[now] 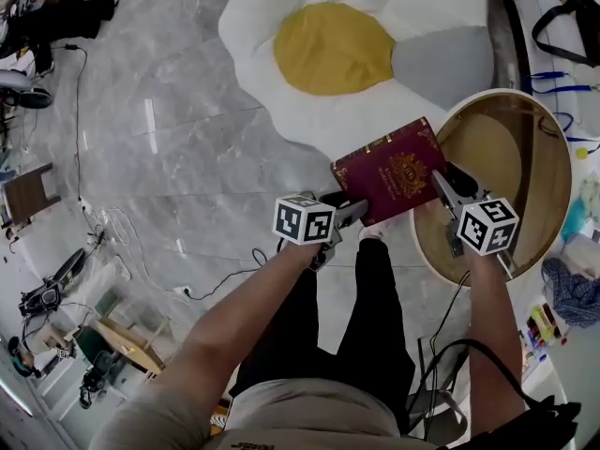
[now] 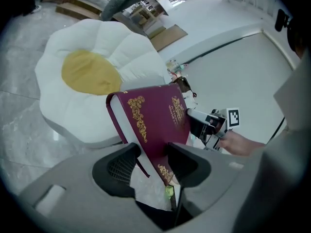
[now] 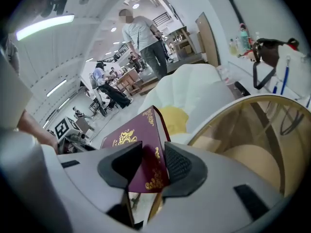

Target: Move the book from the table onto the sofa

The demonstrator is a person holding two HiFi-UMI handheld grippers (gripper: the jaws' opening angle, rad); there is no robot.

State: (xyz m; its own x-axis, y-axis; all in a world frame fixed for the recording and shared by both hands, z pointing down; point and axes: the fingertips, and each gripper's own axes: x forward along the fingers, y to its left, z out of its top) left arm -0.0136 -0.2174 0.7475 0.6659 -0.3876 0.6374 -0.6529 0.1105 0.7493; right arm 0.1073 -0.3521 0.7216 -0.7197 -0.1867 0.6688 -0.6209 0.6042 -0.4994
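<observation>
A maroon book (image 1: 392, 170) with gold ornaments hangs in the air between the round table (image 1: 561, 172) and the white flower-shaped sofa (image 1: 281, 111) with its yellow centre. My left gripper (image 1: 349, 216) is shut on the book's near left corner, and my right gripper (image 1: 445, 187) is shut on its right edge. In the left gripper view the book (image 2: 155, 118) stands tilted between the pads (image 2: 120, 168), with the sofa (image 2: 92, 72) behind it. In the right gripper view the book (image 3: 131, 135) is pinched at its corner, with the table rim (image 3: 228, 111) to the right.
Cables (image 1: 112, 223) trail over the grey floor at left, near stands and clutter (image 1: 47, 298). A counter with small items (image 1: 572, 26) runs along the right. My own legs (image 1: 375, 317) are below. People (image 3: 146, 38) stand and sit in the far background.
</observation>
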